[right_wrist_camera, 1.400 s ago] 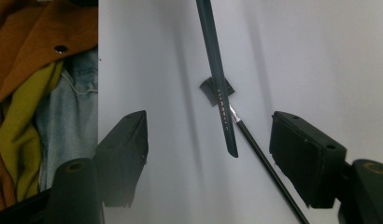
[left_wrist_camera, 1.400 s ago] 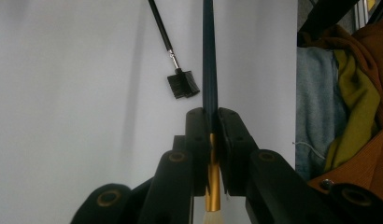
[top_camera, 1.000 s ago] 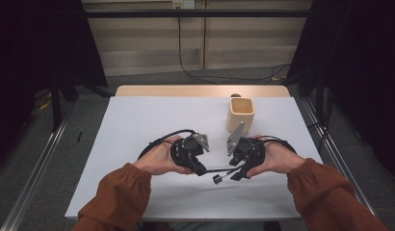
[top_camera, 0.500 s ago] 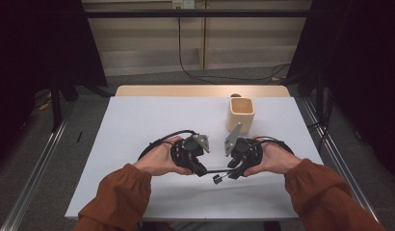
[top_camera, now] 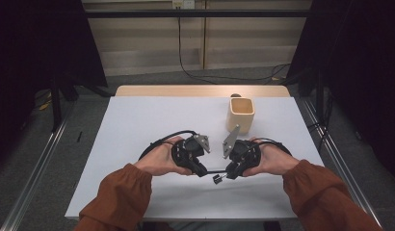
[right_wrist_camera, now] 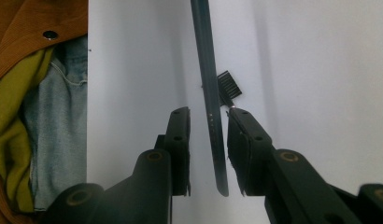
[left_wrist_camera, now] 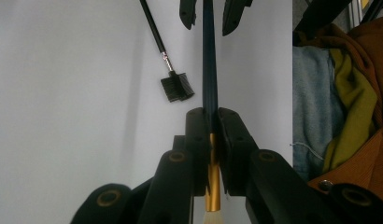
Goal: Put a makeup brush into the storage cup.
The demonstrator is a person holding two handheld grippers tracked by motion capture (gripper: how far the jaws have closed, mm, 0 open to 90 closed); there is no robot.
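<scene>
Left gripper view: left gripper (left_wrist_camera: 212, 122) clamped on dark brush handle (left_wrist_camera: 209, 60), gold ferrule at jaws. Right gripper (right_wrist_camera: 207, 154) open around handle's far end, hardly moved since a second ago, so handover pending. Small brush (left_wrist_camera: 176, 87) lies on table (top_camera: 147, 120)

The long slim makeup brush handle (left_wrist_camera: 209, 56) is dark navy blue, running into a shiny gold metal ferrule (left_wrist_camera: 212, 182) and a tuft of off-white bristles (left_wrist_camera: 209, 218) — all of it clamped between the matte black jaws of the left gripper (left_wrist_camera: 211, 122), whose pivots carry dull brass-coloured rings. The small flat comb-headed brush (left_wrist_camera: 176, 87) lying on the plain white table sheet (top_camera: 152, 120) is black from its thin stem to its bristles, and the right gripper (right_wrist_camera: 207, 140) is the same matte black. Farther back stands a pale beige square-mouthed cup (top_camera: 241, 114) — and the person's sleeves (top_camera: 113, 197) are rust-orange, over faded blue denim and an olive-yellow fabric.
</scene>
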